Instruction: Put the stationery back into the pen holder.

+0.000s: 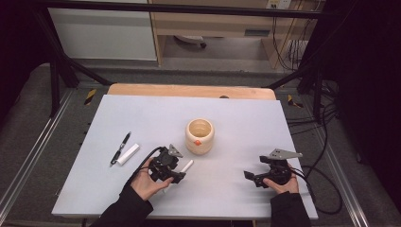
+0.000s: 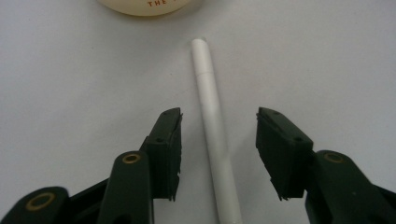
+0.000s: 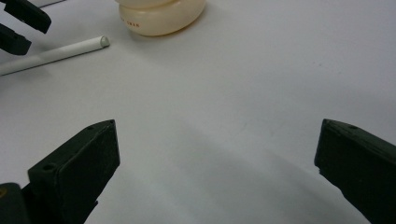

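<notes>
A white pen (image 1: 187, 166) lies on the white table (image 1: 142, 113), just in front of a cream cup (image 1: 199, 136) with orange print. My left gripper (image 1: 176, 169) sits low over the pen's near half. In the left gripper view the pen (image 2: 212, 116) runs straight up between the two black jaws of my left gripper (image 2: 219, 112), with a gap on each side and no pad touching it. The cup's base (image 2: 149, 5) shows at the top. My right gripper (image 1: 253, 168) rests open at the front right, nothing between its jaws (image 3: 218, 123); ahead are the cup (image 3: 161, 16) and pen (image 3: 56, 53).
A black pen (image 1: 120, 147) and a white stick-like object (image 1: 128, 154) lie side by side at the left of the table. A wooden edge (image 1: 189, 90) runs along the table's far side. Cables (image 1: 326, 189) trail off the right side.
</notes>
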Motion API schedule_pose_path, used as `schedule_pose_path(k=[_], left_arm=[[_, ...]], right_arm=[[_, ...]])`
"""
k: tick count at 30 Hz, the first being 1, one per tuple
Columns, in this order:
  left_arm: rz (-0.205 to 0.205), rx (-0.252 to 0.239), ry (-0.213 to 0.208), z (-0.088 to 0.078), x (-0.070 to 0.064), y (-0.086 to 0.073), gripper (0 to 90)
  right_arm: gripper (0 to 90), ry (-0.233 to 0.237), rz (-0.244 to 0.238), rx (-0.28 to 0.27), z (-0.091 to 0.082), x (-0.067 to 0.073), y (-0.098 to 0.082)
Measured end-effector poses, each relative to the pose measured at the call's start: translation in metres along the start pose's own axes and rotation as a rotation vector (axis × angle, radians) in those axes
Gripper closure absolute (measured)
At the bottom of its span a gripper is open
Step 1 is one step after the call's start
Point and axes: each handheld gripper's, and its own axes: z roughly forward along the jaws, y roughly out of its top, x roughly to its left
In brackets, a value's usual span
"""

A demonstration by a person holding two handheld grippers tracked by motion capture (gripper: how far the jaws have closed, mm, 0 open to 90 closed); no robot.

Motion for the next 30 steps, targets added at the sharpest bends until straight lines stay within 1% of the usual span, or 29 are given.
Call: schedule_pose_path(k=[2,4,7,12,22,24,26,30], left_arm=[[0.005,0.011,0.008,0.002,-0.001,0.001,52.8],[0.015,0.024,0.026,0.004,-0.001,0.001,54.9],[0.019,0.04,0.032,0.007,-0.002,0.001,59.0],[0.031,0.059,0.027,0.008,-0.004,0.002,65.2],[0.055,0.097,0.037,0.013,-0.007,0.004,72.0],[0.057,0.104,0.037,0.014,-0.007,0.004,73.4],[0.049,0.105,0.03,0.015,-0.007,0.004,74.7],[0.053,0.118,0.029,0.017,-0.007,0.005,75.6]], right_arm=[[0.9,0.001,0.001,0.0,0.0,0.0,0.0],[0.9,0.001,0.0,0.0,0.0,0.0,0.0],[0.9,0.001,0.001,0.001,0.0,0.0,0.0],[0.8,0.001,0.002,-0.003,-0.001,0.0,0.0],[0.9,0.003,0.002,0.003,0.0,0.0,0.0],[0.9,0.003,-0.001,0.002,0.0,0.0,0.0],[0.9,0.003,0.002,0.002,0.0,0.0,0.0],[0.9,0.003,0.002,0.001,0.0,0.0,0.0]])
